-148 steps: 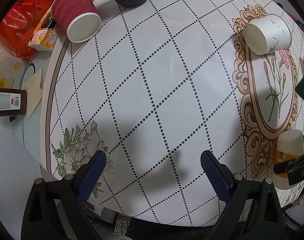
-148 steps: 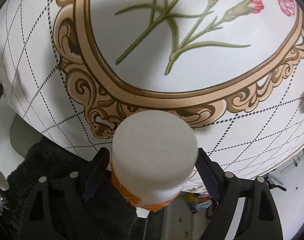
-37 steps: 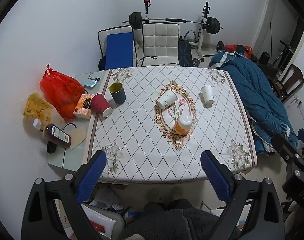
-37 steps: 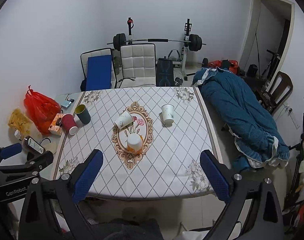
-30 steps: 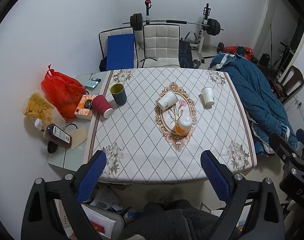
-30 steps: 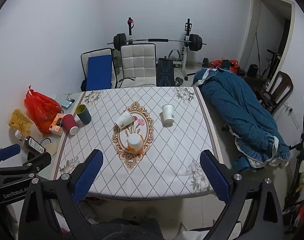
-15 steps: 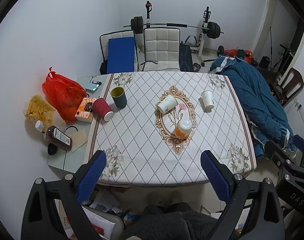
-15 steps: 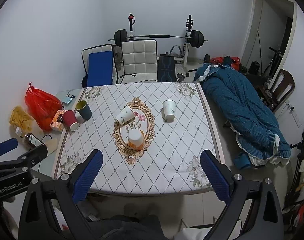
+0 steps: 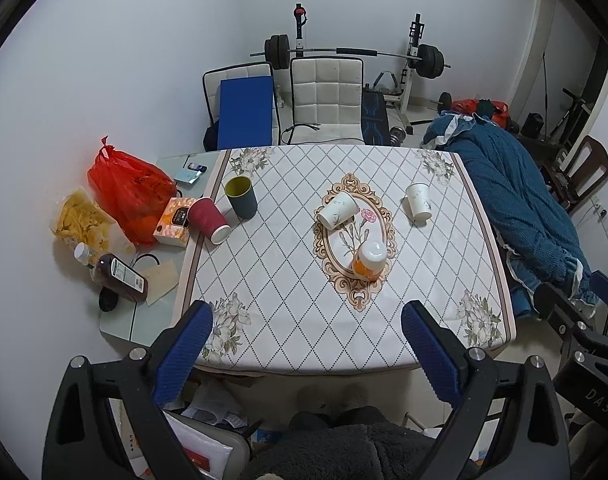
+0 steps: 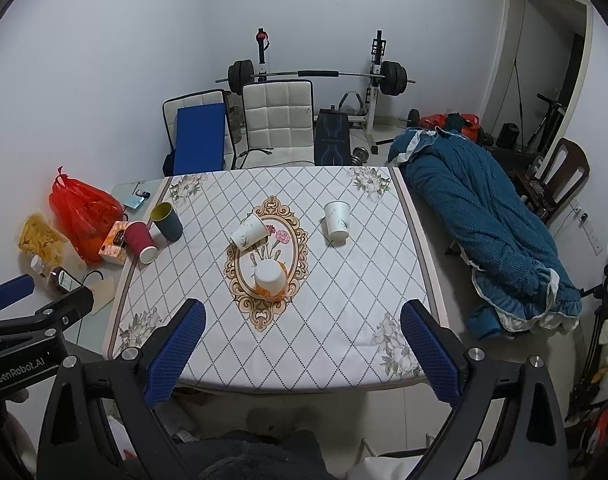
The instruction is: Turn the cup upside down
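Note:
A white and orange cup (image 9: 369,261) stands upside down on the oval flower motif of the tablecloth (image 9: 288,288); it also shows in the right wrist view (image 10: 270,280). A white cup (image 9: 337,209) lies on its side behind it. Another white cup (image 9: 419,201) stands at the right. My left gripper (image 9: 307,350) is open and empty, held high and well back from the table. My right gripper (image 10: 302,346) is open and empty, likewise far back.
A red ribbed cup (image 9: 208,220) lies on its side and a dark cup (image 9: 241,197) stands upright at the table's left. A red bag (image 9: 128,192), a bottle (image 9: 118,278) and a box (image 9: 175,221) lie on the side table. Chairs (image 9: 325,100) stand behind; a blue blanket (image 9: 519,208) lies at the right.
Both grippers have drawn back and up from the table, far since 4.9 s ago and slightly more over the last second. The right gripper has let go of the white and orange cup.

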The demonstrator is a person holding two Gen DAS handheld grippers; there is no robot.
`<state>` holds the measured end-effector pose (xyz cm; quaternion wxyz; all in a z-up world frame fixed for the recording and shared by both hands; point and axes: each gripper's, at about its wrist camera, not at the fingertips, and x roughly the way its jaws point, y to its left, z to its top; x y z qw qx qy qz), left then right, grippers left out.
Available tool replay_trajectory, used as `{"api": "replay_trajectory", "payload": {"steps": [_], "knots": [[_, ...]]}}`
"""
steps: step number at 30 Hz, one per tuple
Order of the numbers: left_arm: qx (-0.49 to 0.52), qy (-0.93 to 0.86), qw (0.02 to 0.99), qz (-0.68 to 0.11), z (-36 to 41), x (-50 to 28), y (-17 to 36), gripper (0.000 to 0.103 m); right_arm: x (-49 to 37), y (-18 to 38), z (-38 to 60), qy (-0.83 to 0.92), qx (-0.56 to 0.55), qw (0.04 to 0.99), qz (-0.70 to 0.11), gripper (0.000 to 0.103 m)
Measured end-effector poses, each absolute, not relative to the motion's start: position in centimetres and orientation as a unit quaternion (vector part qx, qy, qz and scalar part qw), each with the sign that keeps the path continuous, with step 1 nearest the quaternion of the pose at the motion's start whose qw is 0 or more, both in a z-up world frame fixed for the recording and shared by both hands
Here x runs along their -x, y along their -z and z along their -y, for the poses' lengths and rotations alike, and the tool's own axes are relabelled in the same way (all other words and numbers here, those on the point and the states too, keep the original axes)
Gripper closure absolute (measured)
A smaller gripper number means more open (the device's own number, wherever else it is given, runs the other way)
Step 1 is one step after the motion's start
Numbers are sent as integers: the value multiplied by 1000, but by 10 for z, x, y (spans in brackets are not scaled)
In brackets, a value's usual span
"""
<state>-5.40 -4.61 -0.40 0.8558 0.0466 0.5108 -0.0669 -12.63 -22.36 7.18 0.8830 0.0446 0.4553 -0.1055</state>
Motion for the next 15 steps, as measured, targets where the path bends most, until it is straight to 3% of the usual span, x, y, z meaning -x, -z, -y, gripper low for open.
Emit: {"api": "replay_trajectory", "payload": {"steps": [15], "knots": [[-50,70,852,-517,53,56,6,6,126,-74,228,104,-46,882,-458,3]]}}
